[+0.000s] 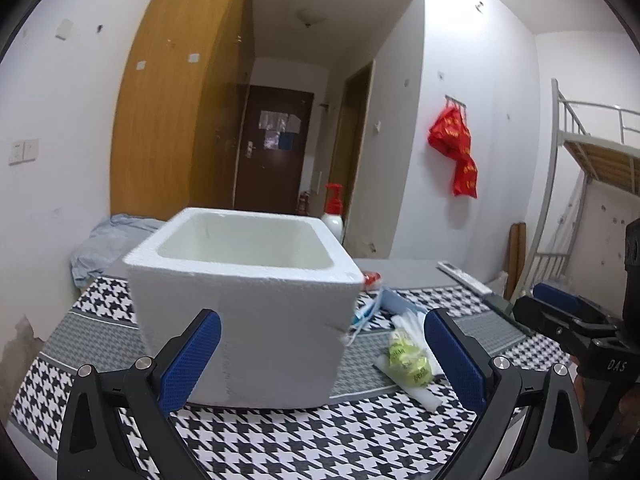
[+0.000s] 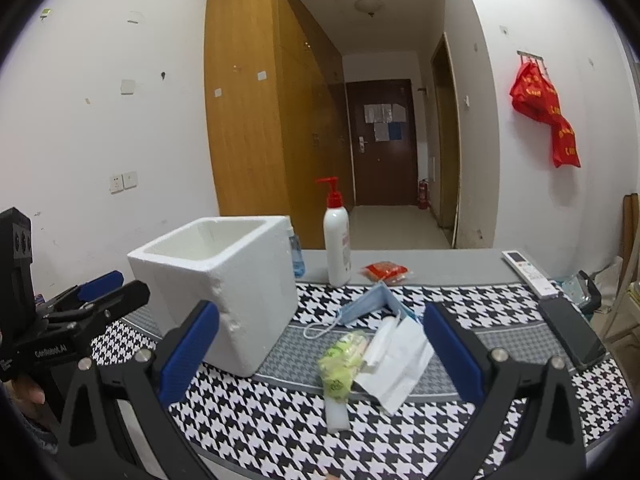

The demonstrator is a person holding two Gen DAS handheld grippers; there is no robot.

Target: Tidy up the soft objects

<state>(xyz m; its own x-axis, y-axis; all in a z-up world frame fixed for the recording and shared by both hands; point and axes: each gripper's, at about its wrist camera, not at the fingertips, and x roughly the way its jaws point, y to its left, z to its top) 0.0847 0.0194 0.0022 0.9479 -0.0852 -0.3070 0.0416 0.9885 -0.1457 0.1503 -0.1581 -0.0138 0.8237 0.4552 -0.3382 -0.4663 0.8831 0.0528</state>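
Face mask (image 2: 370, 304): light blue, folded, lying on the checked cloth (image 2: 280, 432) just right of the foam box (image 2: 224, 288), ear loop trailing toward the box.
Green packet (image 2: 340, 364): soft, yellow-green, in clear wrap, lying in front of the mask and touching the white wrapper (image 2: 400, 364) at its right; also seen in the left view (image 1: 408, 360).
White wrapper: crumpled, flat on the cloth, between the green packet and the right finger of the right tongs.
Red packet (image 2: 385, 270): small, on the grey strip of the bench (image 2: 440, 268) behind the mask, near the pump bottle (image 2: 337, 240).
Foam box: white, open on top, upright on the cloth, nothing visible inside; fills the middle of the left view (image 1: 248, 320).
Left tongs (image 1: 322, 354): spread wide, holding nothing, blue pads on both sides of the near corner of the box, not touching it.
Right tongs (image 2: 322, 354): spread wide, holding nothing, low over the cloth, with the green packet and wrapper lying ahead between the fingers.
Pump bottle: white with red pump, upright behind the box, beside a small blue bottle (image 2: 297, 254).
Remote (image 2: 528, 272): white, near the right far edge of the bench.
Phone (image 2: 572, 332): dark, flat, just in front of the remote.
Blue cloth (image 1: 100, 248): bunched at the far left of the bench.
Red bag (image 2: 548, 116): hanging on the wall hook at the right.
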